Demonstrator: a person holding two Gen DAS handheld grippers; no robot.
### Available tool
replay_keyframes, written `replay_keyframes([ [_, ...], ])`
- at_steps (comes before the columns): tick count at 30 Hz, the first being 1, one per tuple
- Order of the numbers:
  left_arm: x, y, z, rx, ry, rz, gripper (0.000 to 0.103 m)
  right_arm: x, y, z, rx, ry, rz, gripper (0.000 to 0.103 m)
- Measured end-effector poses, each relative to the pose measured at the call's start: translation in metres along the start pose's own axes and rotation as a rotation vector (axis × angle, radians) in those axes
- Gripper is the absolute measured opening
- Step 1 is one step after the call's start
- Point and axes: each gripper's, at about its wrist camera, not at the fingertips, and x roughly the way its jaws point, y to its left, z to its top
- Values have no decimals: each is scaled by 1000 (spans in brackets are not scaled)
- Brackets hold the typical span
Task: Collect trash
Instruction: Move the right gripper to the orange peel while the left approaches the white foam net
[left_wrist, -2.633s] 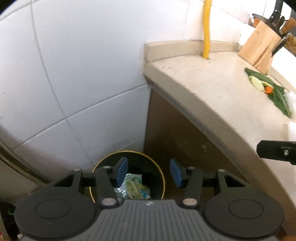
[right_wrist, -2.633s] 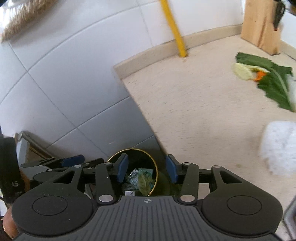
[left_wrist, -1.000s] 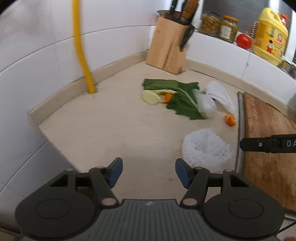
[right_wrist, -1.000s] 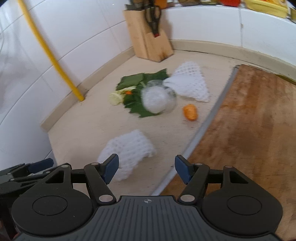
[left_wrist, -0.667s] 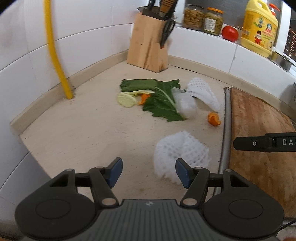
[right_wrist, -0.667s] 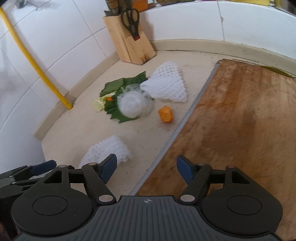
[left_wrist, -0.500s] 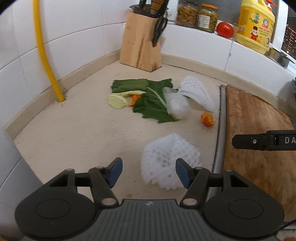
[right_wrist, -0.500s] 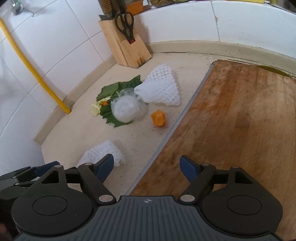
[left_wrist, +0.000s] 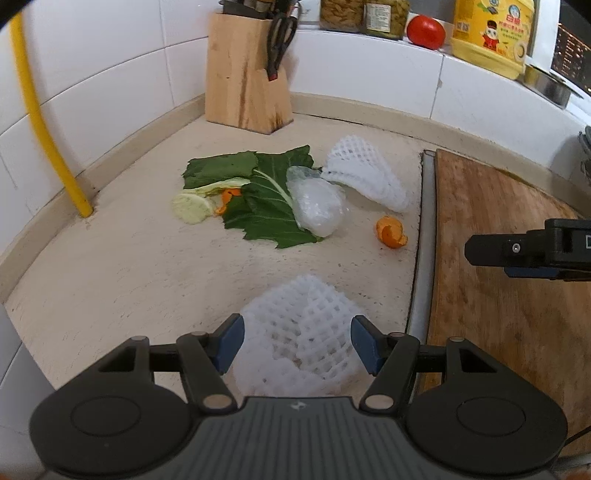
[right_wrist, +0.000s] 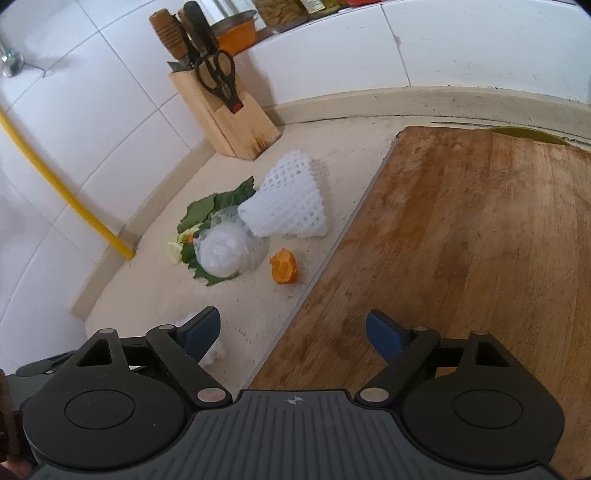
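Trash: near foam net (left_wrist: 299, 332) lies on the worktop (left_wrist: 129, 266) beside the cutting board (left_wrist: 498, 295); second foam net (left_wrist: 365, 173), plastic wrap (left_wrist: 317, 206), green leaves (left_wrist: 258, 184) and orange peel (left_wrist: 389, 230) lie farther back, near the knife block (left_wrist: 243, 74).
Left hand-held gripper (left_wrist: 297, 341): open, pads either side of the near net, not pressing.
Right hand-held gripper (right_wrist: 293, 330): jaws have just been opening, now wide, nothing between them, over the board's edge.
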Motion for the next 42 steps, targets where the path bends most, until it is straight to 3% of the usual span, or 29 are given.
replay_keyframes([
  [12,15,-2,0,19,22,-29,58,-3,5,4,-64,-62,-7,93],
  [22,24,-6,0,51,21,-31,58,4,6,2,-85,-61,0,93],
  [26,26,-9,-3,79,18,-27,49,5,9,1,-104,-70,-8,93],
  [31,24,-4,-3,49,14,-43,49,9,16,3,-151,-77,-27,93],
  [42,22,2,-7,16,0,-49,43,51,42,21,-297,-33,-25,79],
])
